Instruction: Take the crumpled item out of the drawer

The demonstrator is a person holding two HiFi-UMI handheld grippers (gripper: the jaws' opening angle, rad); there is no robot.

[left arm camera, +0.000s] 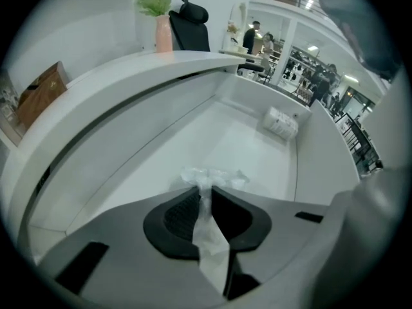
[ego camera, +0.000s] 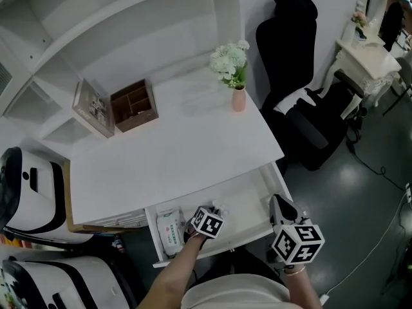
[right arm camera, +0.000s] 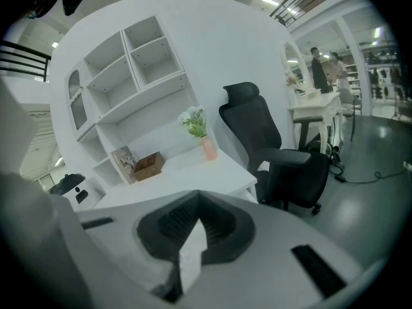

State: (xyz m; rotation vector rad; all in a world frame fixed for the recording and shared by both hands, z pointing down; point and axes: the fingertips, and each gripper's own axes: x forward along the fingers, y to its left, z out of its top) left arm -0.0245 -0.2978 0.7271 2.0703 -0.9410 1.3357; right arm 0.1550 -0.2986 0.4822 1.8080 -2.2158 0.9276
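Left gripper fingers grip the wad, which lies straight ahead in the drawer. Right gripper, fingers closed and empty, stands farther off.

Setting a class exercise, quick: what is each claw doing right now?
Left claw: closed on the crumpled wrapper in the drawer.
Right claw: closed, holding nothing.

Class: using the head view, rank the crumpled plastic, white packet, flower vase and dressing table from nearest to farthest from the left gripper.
1. Crumpled plastic, pinched by the left gripper.
2. White packet, at the left end of the drawer.
3. Flower vase, at the back right of the desk.
4. Dressing table, across the room, far right.
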